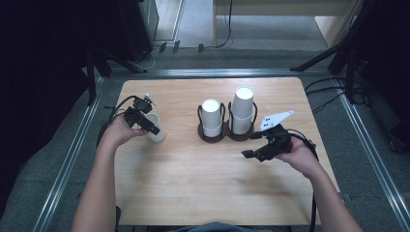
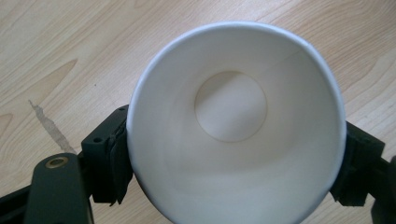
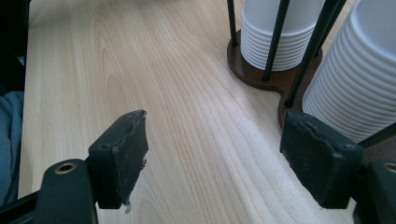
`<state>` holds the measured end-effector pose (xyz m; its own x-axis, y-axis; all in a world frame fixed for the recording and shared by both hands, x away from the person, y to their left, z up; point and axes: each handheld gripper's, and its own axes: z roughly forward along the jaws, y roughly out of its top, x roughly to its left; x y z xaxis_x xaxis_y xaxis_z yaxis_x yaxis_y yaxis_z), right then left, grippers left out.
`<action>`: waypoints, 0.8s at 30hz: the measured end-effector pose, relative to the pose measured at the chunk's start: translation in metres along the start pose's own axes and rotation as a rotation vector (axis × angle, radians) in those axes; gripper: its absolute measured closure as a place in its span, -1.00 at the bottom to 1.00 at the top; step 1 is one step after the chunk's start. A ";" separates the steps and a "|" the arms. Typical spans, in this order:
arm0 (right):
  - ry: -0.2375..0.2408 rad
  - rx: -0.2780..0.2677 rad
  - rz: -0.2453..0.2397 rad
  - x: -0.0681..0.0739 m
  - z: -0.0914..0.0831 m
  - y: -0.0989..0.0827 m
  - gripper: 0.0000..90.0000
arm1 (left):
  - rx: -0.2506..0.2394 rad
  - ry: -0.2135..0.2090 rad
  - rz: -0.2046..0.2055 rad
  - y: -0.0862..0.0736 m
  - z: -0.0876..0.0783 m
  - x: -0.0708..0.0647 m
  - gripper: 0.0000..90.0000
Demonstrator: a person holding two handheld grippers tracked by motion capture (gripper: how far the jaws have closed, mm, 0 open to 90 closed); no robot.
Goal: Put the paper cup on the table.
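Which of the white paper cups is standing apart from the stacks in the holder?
The single cup at the table's left, clamped by the left gripper. It sits open side up on bare wood, while the others are nested upside down in two stacks in the dark holder.

Both forearms are bare, with no sleeves in sight. The left gripper (image 1: 143, 122) is black, with a black cable looping off to the frame's left. The right gripper (image 1: 256, 151) is black too, topped by a grey three-cornered plate, and has a brass-ringed screw hole beside its left pad.
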<state>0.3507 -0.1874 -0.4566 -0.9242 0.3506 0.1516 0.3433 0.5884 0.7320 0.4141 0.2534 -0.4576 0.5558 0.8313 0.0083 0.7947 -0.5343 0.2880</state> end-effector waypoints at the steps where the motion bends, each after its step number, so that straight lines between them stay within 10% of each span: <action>1: -0.001 0.000 0.000 0.000 0.000 0.000 -0.48 | -0.003 -0.009 -0.003 0.000 0.000 0.000 -0.60; 24: -0.005 0.000 0.003 -0.002 -0.001 -0.001 -0.48 | -0.099 -0.086 -0.053 -0.003 -0.020 0.005 -0.79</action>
<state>0.3519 -0.1897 -0.4569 -0.9223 0.3560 0.1503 0.3460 0.5876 0.7314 0.4097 0.2618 -0.4390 0.5355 0.8397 -0.0903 0.7981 -0.4683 0.3791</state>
